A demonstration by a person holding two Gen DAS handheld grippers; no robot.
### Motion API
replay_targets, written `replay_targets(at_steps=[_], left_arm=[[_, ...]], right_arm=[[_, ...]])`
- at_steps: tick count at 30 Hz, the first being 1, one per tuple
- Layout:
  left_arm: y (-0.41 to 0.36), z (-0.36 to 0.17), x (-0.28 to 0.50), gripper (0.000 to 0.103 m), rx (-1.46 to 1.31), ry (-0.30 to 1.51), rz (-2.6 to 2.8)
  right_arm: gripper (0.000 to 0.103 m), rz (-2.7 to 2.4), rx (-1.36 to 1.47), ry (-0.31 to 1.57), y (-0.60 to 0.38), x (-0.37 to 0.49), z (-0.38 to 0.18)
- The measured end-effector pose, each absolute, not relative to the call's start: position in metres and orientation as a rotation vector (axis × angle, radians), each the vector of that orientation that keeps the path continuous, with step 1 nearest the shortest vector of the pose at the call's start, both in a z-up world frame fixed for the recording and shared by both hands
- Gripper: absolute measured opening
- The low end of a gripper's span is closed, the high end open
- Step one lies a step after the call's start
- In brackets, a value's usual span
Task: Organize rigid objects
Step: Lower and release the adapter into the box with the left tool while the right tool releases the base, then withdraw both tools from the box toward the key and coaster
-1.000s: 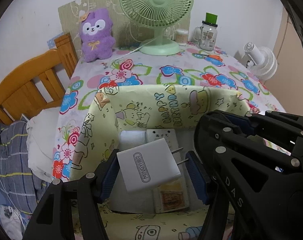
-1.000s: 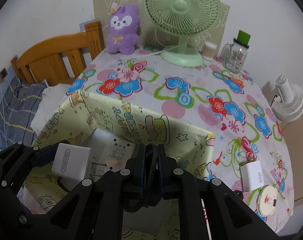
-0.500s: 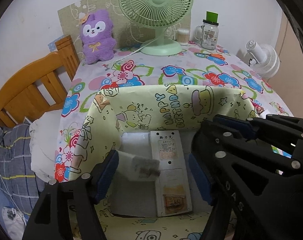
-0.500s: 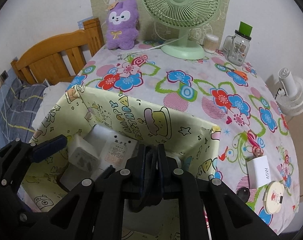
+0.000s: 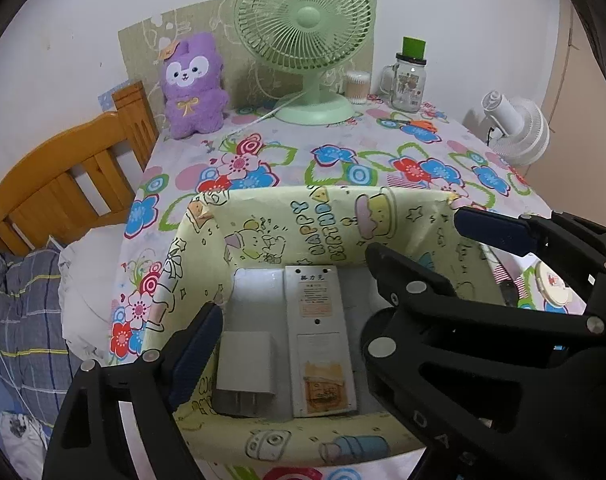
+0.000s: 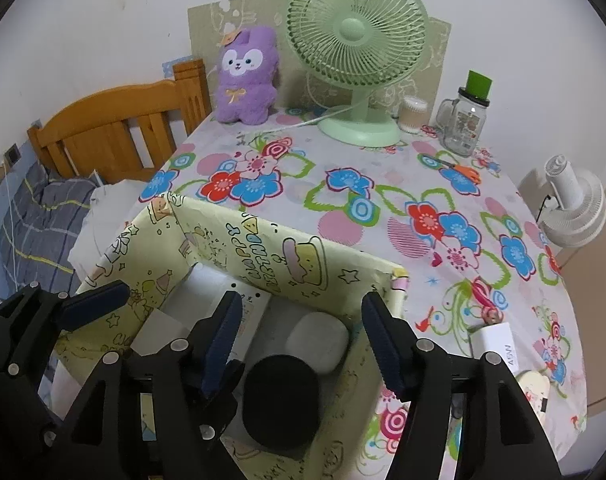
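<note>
At the far left a wooden bed frame (image 6: 115, 132) stands over a plaid blanket (image 6: 35, 216), beside a table under a flowered cloth (image 6: 383, 208). Along the wall sit a purple plush (image 6: 247, 76), a green fan (image 6: 357, 32), a glass jar (image 6: 465, 120), then a white fan (image 6: 575, 204) at right. Near us, a yellow cartoon box (image 5: 303, 216) holds a white charger (image 5: 245, 372), a flat white unit (image 5: 321, 336), a white case (image 6: 317, 340) and a black disc (image 6: 281, 398). The left gripper (image 5: 335, 276) and right gripper (image 6: 303, 344) have just been opening; both hang wide, gripping nothing.
</note>
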State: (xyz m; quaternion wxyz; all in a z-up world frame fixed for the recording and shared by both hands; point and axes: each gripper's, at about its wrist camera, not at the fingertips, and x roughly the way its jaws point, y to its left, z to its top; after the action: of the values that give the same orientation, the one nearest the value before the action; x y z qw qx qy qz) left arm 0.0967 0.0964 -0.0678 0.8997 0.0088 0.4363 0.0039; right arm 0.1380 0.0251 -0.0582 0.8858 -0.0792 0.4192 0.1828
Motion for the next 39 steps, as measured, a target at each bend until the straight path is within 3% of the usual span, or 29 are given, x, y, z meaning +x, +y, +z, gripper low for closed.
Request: replay_targets(at_steps=[6, 39], left_arm=[[0.086, -0.058, 0.091, 0.091, 0.021, 0.88, 0.005], [0.007, -0.022, 0.064, 0.092, 0.041, 0.8, -0.027]], right_arm=[[0.079, 0.355, -0.156, 0.847, 0.013, 0.13, -0.047], [0.092, 0.276, -0.106, 0.755, -0.072, 0.096, -0.011]])
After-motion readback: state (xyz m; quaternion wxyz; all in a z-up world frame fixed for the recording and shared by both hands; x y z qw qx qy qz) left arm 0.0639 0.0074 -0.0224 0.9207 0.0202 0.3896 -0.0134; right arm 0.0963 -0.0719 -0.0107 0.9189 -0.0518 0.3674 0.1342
